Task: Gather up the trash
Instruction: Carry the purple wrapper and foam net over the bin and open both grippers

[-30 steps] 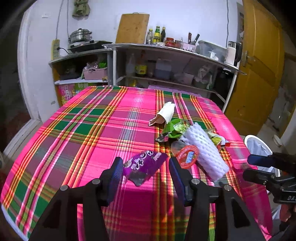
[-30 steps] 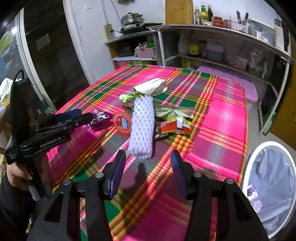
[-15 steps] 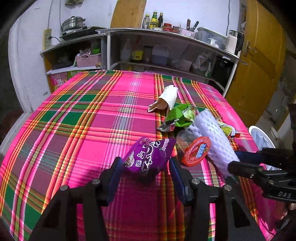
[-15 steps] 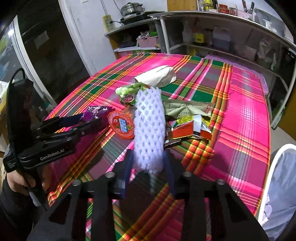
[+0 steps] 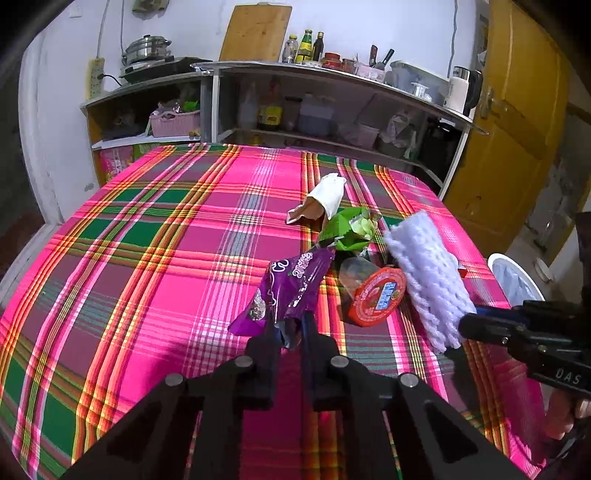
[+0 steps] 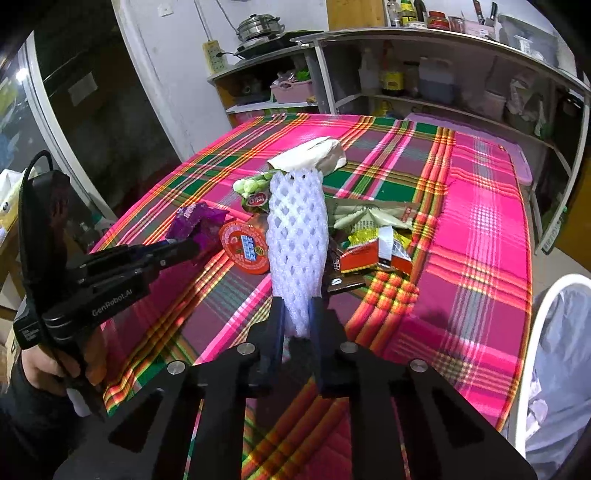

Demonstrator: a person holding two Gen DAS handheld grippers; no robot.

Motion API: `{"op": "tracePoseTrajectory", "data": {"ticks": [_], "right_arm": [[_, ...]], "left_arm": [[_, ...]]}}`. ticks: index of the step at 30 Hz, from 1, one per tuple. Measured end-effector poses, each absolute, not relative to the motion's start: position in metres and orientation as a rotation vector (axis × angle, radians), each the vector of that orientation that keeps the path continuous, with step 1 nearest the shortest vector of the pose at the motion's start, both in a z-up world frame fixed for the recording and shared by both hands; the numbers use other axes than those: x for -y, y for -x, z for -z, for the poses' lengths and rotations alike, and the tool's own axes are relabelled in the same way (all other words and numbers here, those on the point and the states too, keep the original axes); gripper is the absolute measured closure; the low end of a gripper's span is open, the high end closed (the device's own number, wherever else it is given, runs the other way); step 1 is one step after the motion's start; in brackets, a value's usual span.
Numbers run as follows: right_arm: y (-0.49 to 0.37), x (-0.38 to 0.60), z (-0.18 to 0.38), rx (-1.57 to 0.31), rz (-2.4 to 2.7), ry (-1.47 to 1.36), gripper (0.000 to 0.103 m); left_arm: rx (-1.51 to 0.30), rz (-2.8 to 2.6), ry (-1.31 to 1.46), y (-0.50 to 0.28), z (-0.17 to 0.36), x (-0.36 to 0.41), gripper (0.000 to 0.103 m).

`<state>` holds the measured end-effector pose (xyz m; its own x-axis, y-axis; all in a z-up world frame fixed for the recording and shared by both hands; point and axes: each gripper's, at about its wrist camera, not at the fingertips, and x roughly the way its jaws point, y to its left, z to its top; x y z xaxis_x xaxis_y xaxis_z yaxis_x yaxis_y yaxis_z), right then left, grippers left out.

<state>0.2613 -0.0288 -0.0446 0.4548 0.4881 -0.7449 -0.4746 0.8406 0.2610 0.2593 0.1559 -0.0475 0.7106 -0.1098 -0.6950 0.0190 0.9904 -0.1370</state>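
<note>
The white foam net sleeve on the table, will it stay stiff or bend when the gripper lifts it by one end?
The foam net sleeve is open mesh, so it is probably very light. The right gripper is shut on its near end, which looks squeezed narrow there, so it likely crushes easily. Held by one end, the long free part may droop somewhat rather than flop.

White walls (image 5: 406, 29); steel shelves (image 5: 332, 74); yellow door (image 5: 517, 129); plaid-clothed table (image 5: 147, 258).

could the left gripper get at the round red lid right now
Probably not yet: the left gripper is closing on the purple wrapper. The red lid lies just beside it, uncovered, so it looks reachable once freed.
</note>
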Motion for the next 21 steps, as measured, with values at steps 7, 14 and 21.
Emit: {"op": "tracePoseTrajectory", "data": {"ticks": [7,14,21], "right_arm": [[-0.246,0.043,0.034,-0.896,-0.590,-0.042,0.091],[-0.234,0.056,0.030,-0.884,-0.581,-0.065,0.091],[-0.223,0.077,0.022,-0.860,-0.563,-0.090,0.091]], "left_arm": [[-0.741,0.070,0.144,-0.242,0.038,-0.152,0.103],[-0.720,0.073,0.138,-0.225,0.029,-0.140,0.103],[-0.689,0.079,0.132,-0.210,0.016,-0.130,0.103]]}}
